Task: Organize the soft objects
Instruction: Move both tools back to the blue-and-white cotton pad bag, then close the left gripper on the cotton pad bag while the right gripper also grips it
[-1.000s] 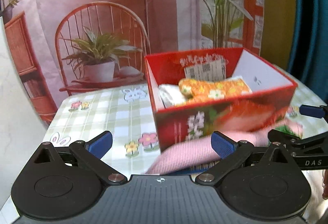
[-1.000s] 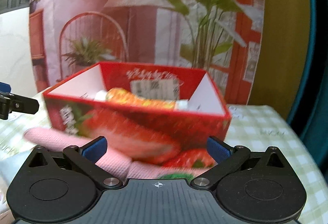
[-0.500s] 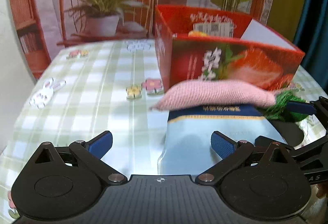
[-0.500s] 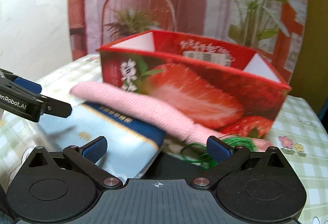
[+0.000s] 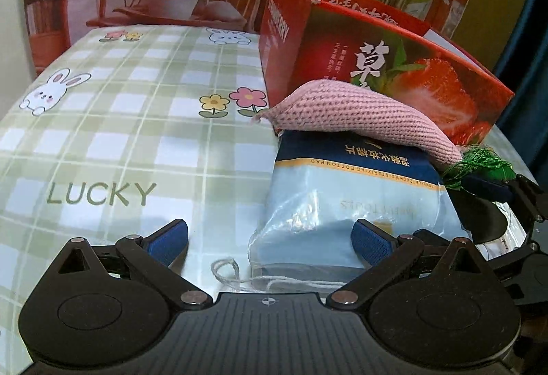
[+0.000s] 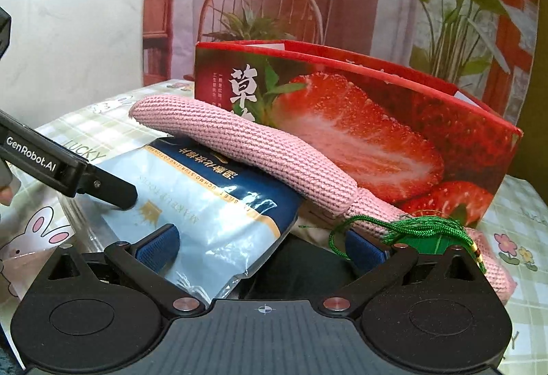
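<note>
Both grippers gape wide, empty — the left gripper (image 5: 270, 236) and right gripper (image 6: 262, 246) flank the cotton pad pack (image 6: 209, 203) on the tablecloth (image 5: 120, 142). Across its far end lies the pink knitted carrot (image 6: 246, 148), beside the strawberry box (image 6: 394, 128).

Left gripper (image 5: 269, 234): black linkage arms, blue ribbed finger pads (image 5: 167, 238), silver pivot screws, ridged grey-black housing with crosshair mark. Right gripper (image 6: 262, 246): identical build (white "GenRobot.AI" lettering visible on the left unit's arm).
</note>
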The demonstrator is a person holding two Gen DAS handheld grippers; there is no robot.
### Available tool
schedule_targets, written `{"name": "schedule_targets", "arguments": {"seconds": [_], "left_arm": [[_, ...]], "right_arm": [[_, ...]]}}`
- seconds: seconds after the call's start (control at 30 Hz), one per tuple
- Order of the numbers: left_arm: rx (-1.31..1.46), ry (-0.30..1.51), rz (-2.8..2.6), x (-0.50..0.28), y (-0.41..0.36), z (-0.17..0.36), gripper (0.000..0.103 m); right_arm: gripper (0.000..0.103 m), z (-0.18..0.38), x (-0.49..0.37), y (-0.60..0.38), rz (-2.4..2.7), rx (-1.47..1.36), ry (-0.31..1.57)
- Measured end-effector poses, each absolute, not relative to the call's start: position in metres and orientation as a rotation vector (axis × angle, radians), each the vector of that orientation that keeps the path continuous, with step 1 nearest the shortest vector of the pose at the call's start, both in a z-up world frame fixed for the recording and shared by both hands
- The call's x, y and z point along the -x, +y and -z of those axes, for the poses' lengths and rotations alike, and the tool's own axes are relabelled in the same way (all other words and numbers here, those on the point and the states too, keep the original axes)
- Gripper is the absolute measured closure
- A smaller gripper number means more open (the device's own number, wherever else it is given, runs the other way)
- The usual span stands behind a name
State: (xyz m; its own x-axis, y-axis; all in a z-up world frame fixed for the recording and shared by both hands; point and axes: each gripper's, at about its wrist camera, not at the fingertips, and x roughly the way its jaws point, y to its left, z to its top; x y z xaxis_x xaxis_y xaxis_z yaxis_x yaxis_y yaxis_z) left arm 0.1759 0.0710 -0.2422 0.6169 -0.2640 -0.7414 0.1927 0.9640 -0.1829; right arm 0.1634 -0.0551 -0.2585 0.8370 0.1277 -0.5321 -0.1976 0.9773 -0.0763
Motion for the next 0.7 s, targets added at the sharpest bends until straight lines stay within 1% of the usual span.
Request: {"name": "schedule_targets", "arguments": {"seconds": [0.37,0.7], "left_arm": [[0.066,0.795,0.235,-0.163,0.064,0.248,0.0],[0.069,0.761,0.238,-0.158,0.065,0.25,0.0]], "right_arm": [[0.0,0.262,-0.165,-0.054,-0.178,0.127,0.56],[0.0,0.264,-0.17,-0.061,-0.193,0.065,0.589]]}}
